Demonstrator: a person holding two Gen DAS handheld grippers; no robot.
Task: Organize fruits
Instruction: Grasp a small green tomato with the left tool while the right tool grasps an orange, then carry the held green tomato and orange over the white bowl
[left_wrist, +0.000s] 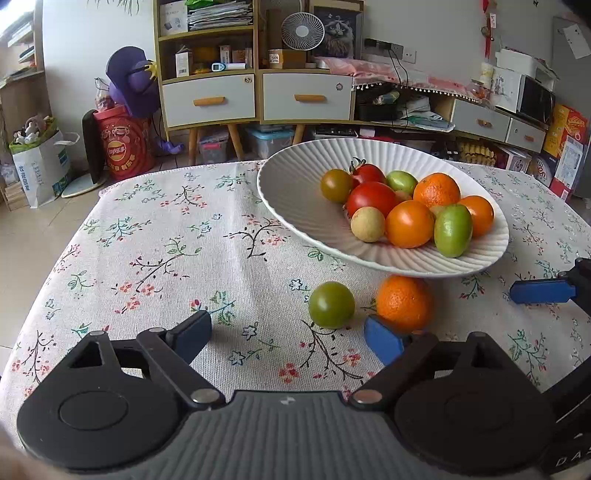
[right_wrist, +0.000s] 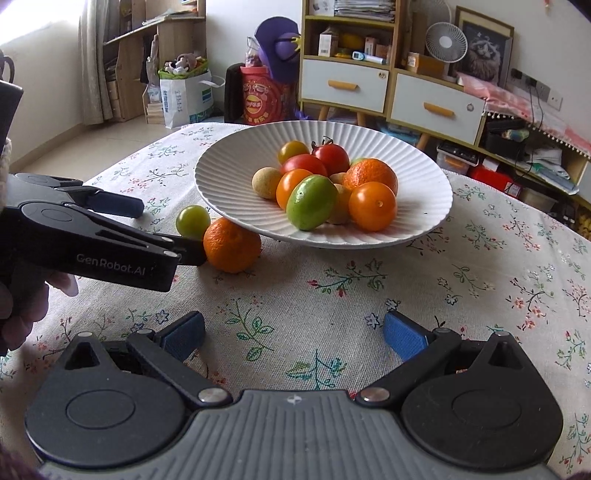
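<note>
In the left wrist view the left gripper (left_wrist: 291, 338) has its fingers spread wide above the flowered counter (left_wrist: 155, 251), with nothing pinched. A green tomato (left_wrist: 331, 304) lies on the cloth just ahead of the gap between the fingers, nearer the right one. An orange (left_wrist: 404, 302) sits right at the tip of the right finger (left_wrist: 382, 339), half tucked under the rim of the white plate (left_wrist: 295, 206); whether finger and orange touch is hard to tell. The plate, further ahead and to the right of the fingers, holds a heap of tomatoes, oranges and small green and yellow fruits. The blue tip of the other gripper shows at the far right edge. In the right wrist view the right gripper (right_wrist: 293, 336) also has its fingers spread apart over bare cloth, holding nothing. The plate (right_wrist: 229, 184) lies straight ahead of them. The orange (right_wrist: 232, 244) and green tomato (right_wrist: 192, 221) lie ahead and to the left, beside the plate's rim, where the left gripper (right_wrist: 162, 225), held in a hand (right_wrist: 22, 310), reaches in with one finger on each side of the two fruits.
</note>
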